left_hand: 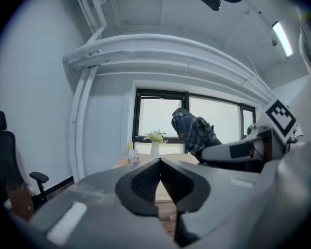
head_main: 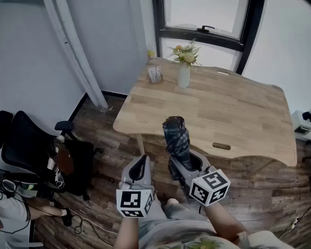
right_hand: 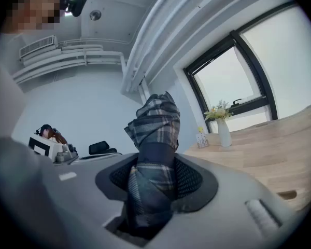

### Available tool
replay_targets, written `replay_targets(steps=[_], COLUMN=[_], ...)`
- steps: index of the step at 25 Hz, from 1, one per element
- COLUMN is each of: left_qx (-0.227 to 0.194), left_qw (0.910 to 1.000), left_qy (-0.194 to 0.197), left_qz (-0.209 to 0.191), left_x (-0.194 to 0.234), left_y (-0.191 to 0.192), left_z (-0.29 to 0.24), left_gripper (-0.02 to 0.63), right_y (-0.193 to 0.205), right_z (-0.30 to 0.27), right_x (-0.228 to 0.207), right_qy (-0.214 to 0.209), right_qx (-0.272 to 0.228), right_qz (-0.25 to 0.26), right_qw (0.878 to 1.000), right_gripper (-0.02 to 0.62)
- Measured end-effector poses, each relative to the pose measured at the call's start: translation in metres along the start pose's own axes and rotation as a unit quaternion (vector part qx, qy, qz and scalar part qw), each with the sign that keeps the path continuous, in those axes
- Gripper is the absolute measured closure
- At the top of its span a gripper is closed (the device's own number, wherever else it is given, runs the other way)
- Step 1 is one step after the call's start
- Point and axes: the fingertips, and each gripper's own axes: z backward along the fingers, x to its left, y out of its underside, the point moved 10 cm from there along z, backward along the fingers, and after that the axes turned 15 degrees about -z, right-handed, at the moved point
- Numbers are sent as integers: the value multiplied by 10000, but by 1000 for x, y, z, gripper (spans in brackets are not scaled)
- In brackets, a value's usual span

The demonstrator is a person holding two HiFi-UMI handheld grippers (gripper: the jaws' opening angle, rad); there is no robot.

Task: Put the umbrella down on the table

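A folded plaid umbrella (head_main: 177,137) stands upright in my right gripper (head_main: 185,166), whose jaws are shut on its lower part; in the right gripper view the umbrella (right_hand: 154,139) fills the gap between the black pads. It hangs in the air just short of the near edge of the wooden table (head_main: 238,113). My left gripper (head_main: 139,171) is beside it on the left, jaws shut with nothing between them (left_hand: 159,176). In the left gripper view the umbrella (left_hand: 194,133) shows at the right, above the right gripper's body.
On the table's far side stand a white vase of flowers (head_main: 184,69) and a small holder (head_main: 155,74). A black office chair (head_main: 36,152) stands on the wooden floor at the left. A window (head_main: 207,9) lies behind the table.
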Motion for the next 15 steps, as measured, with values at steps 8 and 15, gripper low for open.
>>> replay_targets(steps=[8,15], left_qx=[32,8], left_qw=[9999,9997], left_qy=[107,233], left_qz=[-16,58], left_x=[1,8], left_y=[3,7], left_z=[-6,-26], left_gripper=[601,603], right_y=[-7,-15], right_z=[-5,-17], right_x=[4,-1], right_qy=[-39,-19], right_qx=[-170,-222], right_qz=[-93,-142], right_qw=[9998,9997], right_gripper=[408,407])
